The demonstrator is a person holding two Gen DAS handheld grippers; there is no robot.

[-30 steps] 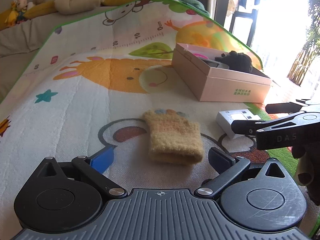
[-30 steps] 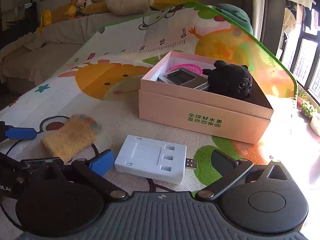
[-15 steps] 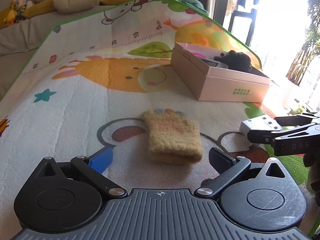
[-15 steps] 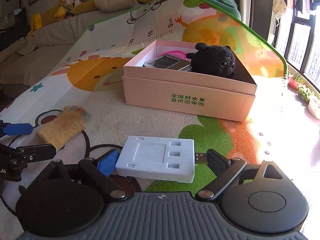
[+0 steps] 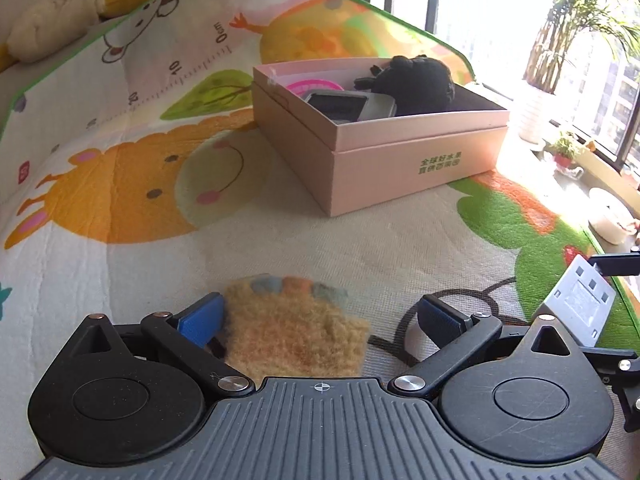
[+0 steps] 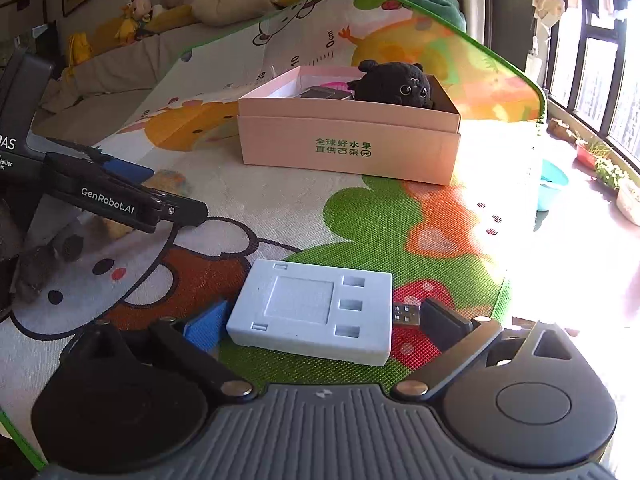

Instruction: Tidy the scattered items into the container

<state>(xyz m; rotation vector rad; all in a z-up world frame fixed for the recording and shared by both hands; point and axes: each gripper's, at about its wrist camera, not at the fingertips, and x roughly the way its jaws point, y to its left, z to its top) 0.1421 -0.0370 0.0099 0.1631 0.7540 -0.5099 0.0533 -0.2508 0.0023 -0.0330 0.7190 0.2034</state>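
Note:
A fuzzy yellow glove [image 5: 296, 332] lies on the play mat between the fingers of my left gripper [image 5: 320, 316], which is open. Its left blue pad sits at the glove's edge and the right pad stands apart from it. A white USB hub [image 6: 316, 308] lies flat on the mat between the fingers of my right gripper [image 6: 320, 316], whose jaws are opening; the pads flank the hub without pressing it. The pink cardboard box [image 6: 348, 148] stands farther back and holds a black plush toy [image 6: 396, 84], a grey device [image 5: 340, 104] and something pink.
The left gripper [image 6: 120, 200] reaches in at the left of the right wrist view, close beside the hub. The mat's green edge [image 5: 620, 312] runs just right of the hub, with a sunlit floor and plant pots beyond. Soft toys line a sofa at the back.
My left gripper has moved forward until its fingers straddle the glove, and it has swung toward the box. My right gripper has advanced around the hub, which was ahead of its fingers before.

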